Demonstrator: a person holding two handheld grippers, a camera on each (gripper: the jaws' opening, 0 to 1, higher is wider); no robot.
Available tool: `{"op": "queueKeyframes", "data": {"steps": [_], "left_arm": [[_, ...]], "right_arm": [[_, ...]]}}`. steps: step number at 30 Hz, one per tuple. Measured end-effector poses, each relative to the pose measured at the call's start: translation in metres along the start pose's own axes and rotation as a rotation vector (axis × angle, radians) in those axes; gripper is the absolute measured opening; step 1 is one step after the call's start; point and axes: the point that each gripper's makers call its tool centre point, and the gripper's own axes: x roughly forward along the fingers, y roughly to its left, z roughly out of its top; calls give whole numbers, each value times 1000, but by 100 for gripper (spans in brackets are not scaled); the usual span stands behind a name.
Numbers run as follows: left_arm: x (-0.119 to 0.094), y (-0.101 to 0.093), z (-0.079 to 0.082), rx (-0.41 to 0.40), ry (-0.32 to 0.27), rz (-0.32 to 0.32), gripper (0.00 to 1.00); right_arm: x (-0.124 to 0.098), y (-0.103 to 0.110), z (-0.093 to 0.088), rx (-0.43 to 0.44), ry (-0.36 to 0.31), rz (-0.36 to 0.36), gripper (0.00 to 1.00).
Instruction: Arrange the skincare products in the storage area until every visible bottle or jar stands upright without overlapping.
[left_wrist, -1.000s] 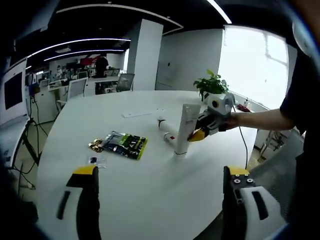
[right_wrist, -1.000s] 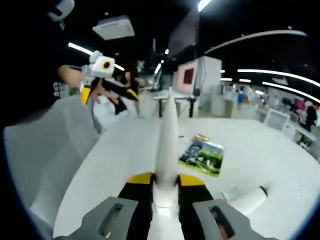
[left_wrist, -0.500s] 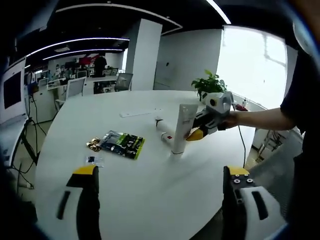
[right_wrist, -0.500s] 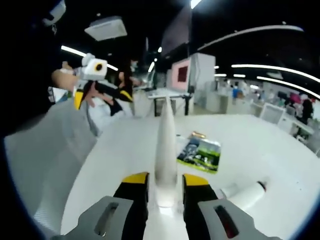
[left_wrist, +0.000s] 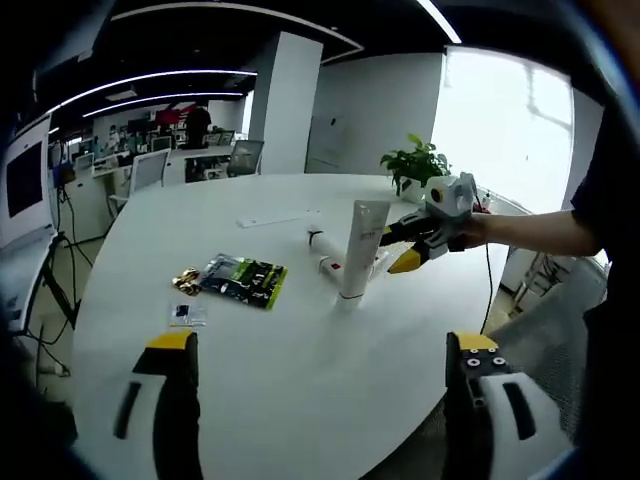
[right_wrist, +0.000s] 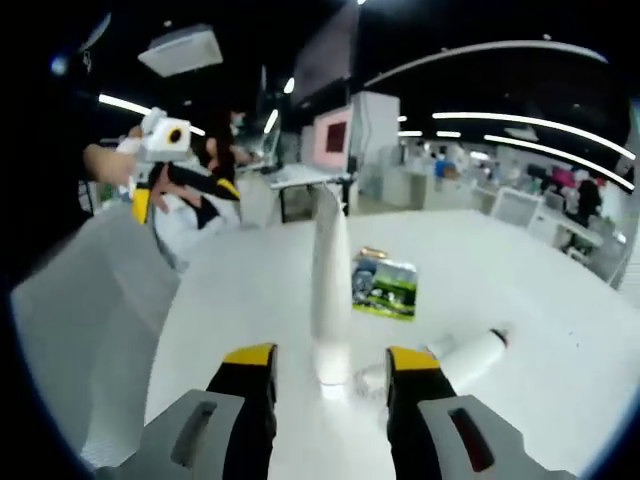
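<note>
1. We have one white tube standing upright on its cap on the round table, free of any grip.
2. Our right gripper has its jaws apart on either side of the tube's base, near it but not touching.
3. Our left gripper is also spread wide and empty, well apart from the products.
4. A second white tube lies on its side just beside the upright one, so we judge the task unfinished.
5. Risk: the standing tube is tall on a narrow base. Brushing it with a jaw while reaching for the lying tube could topple it.
6. A green packet lies flat to one side, with a small gold item next to it.
7. We see a red mark on the lying tube, but no writing is readable.
</note>
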Motion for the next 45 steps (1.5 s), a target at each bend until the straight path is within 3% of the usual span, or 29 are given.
{"op": "queueKeyframes", "data": {"steps": [5,10,16,20,23,29,45], "left_arm": [[-5,2,-7,-14,28,7,98],[-9,3,-13,-42,31,16,97],[-13,1,-29,-66,51,25,96],[-21,0,-36,-98,56,37,96],[-28,-2,-35,-106,48,41,96],[-29,2,-39,-108,55,61,96],[-33,-3,-31,-47,31,81,90]], "right_arm": [[-11,8,6,56,-17,-43,40],[-21,29,8,137,-32,-52,51],[-33,70,8,240,-1,-64,60],[-34,99,14,255,-4,-64,63],[-34,112,14,267,9,-84,71],[-39,114,5,322,1,-199,81],[-76,111,-11,369,26,-366,86]]}}
